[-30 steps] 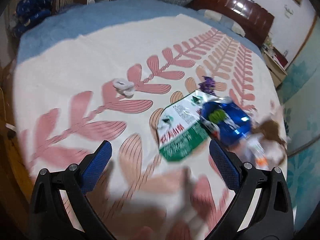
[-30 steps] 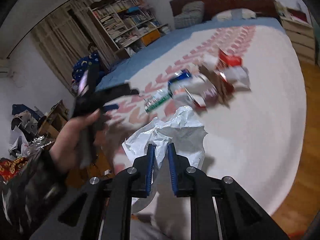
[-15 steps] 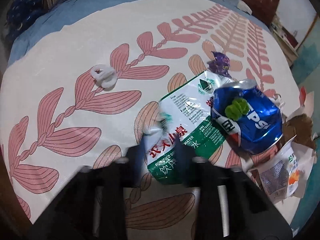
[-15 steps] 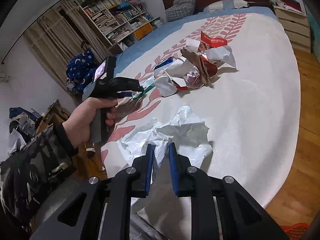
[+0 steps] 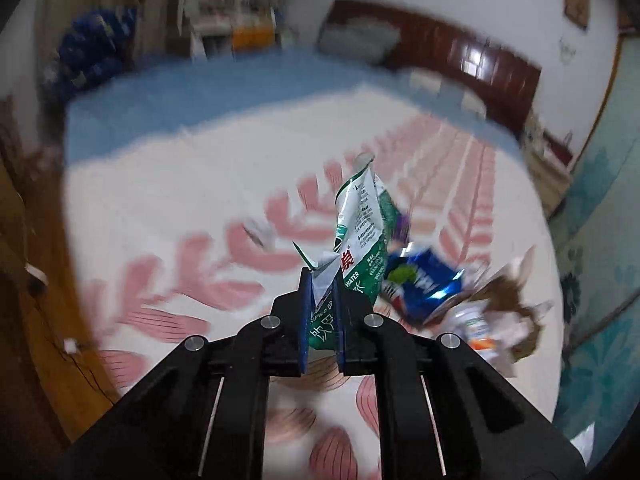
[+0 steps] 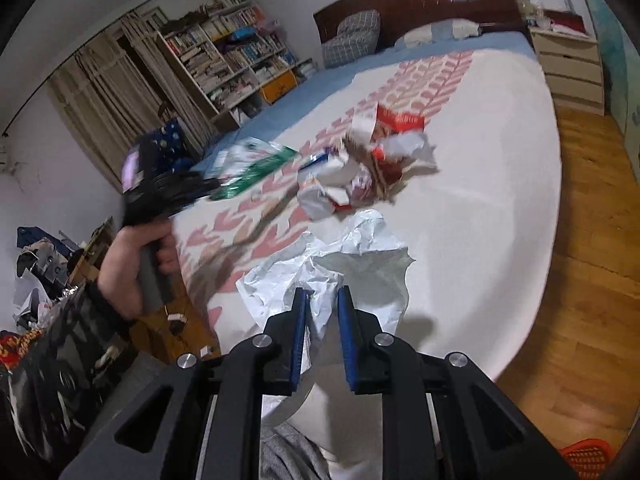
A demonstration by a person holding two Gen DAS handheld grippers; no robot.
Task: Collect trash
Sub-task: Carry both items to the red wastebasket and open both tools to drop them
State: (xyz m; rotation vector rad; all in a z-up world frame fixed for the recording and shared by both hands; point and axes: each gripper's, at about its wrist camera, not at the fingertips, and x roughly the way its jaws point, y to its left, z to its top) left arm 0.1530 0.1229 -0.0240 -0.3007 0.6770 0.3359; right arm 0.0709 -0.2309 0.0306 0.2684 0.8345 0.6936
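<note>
My left gripper (image 5: 322,280) is shut on a green and white water label wrapper (image 5: 362,224) and holds it lifted above the bed; it also shows in the right wrist view (image 6: 252,168). My right gripper (image 6: 322,300) is shut on the edge of a white plastic bag (image 6: 352,256) that lies at the bed's near edge. A crushed blue wrapper (image 5: 424,284) and a pile of crumpled paper and packets (image 6: 368,168) lie on the bedspread.
The bed (image 6: 480,200) has a white cover with pink leaf prints. A small white scrap (image 5: 258,230) lies left of the pile. A bookshelf (image 6: 232,56), a headboard (image 6: 420,0), a dresser (image 6: 568,64) and wooden floor (image 6: 592,240) surround the bed.
My left gripper closed on the green and white wrapper and lifted it off the bed. My right gripper kept its hold on the white bag.
</note>
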